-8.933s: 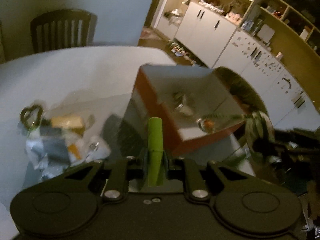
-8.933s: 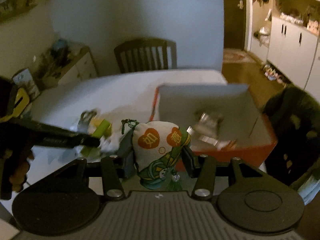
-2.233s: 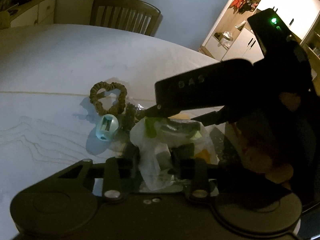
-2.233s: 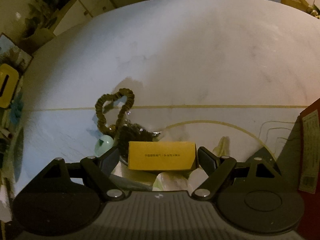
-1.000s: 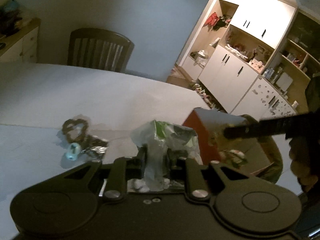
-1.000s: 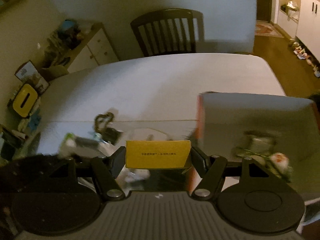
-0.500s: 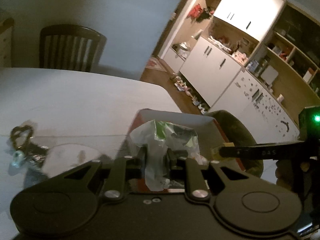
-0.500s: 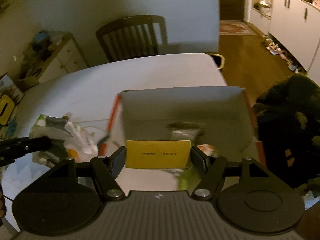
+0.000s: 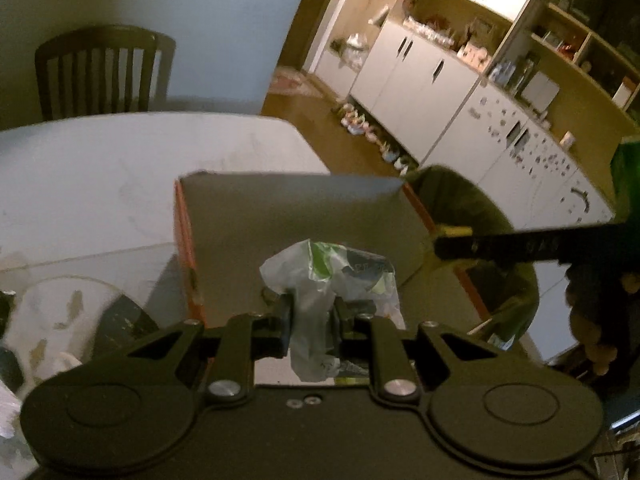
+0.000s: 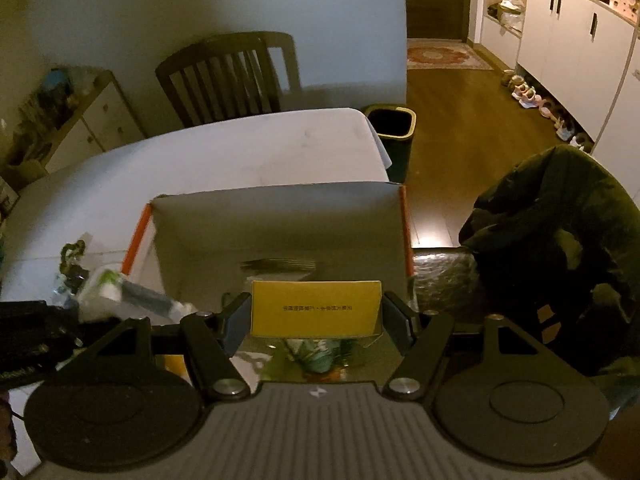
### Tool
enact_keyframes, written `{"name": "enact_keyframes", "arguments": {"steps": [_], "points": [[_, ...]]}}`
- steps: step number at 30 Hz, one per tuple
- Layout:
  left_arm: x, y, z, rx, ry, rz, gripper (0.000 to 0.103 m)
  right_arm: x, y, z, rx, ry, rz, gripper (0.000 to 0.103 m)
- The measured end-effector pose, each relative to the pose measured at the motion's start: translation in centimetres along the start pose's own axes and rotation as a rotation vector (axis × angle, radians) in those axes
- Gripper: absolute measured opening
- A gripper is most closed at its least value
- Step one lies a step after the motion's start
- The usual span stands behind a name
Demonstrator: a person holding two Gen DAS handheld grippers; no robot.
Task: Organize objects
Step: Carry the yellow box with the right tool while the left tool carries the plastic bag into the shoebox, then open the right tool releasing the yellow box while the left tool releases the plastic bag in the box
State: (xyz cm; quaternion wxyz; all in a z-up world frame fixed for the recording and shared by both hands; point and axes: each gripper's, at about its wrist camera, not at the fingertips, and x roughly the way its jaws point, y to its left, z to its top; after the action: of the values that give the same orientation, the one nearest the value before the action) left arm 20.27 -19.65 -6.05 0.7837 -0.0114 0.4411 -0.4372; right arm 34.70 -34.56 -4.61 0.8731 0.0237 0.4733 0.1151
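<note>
Left claw (image 9: 310,316) clamped on a crumpled plastic bag (image 9: 332,276), centre frame, held over the open orange box (image 9: 184,240). Right claw (image 10: 316,320) clamped on a yellow card box (image 10: 315,313), lower centre of its view, also above the orange box. Orange box sits on the white surface (image 10: 240,152). Scrunchie (image 10: 72,250) at left edge.

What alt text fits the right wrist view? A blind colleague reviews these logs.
The right gripper holds a yellow box over an open orange carton on a white table. At left, the other gripper carries a plastic bag; a chair stands behind.
</note>
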Motion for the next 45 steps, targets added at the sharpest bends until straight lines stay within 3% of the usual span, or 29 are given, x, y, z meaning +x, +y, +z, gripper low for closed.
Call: {"name": "enact_keyframes", "arguments": {"steps": [15, 30, 38, 45], "points": [[7.4, -1.3, 0.4, 0.047, 0.165, 0.160, 0.018, 7.1, 0.3, 1.8, -0.077, 0.105, 0.019, 0.069], [9.8, -0.7, 0.8, 0.034, 0.248, 0.201, 0.022, 11.2, 1.6, 1.7, -0.174, 0.168, 0.011, 0.069], [10.9, -1.2, -0.3, 0.047, 0.310, 0.206, 0.029, 11.3, 1.4, 1.8, -0.176, 0.171, 0.019, 0.070], [11.4, -1.6, -0.8, 0.057, 0.340, 0.206, 0.046, 10.9, 1.2, 1.6, -0.179, 0.163, 0.017, 0.071]]}}
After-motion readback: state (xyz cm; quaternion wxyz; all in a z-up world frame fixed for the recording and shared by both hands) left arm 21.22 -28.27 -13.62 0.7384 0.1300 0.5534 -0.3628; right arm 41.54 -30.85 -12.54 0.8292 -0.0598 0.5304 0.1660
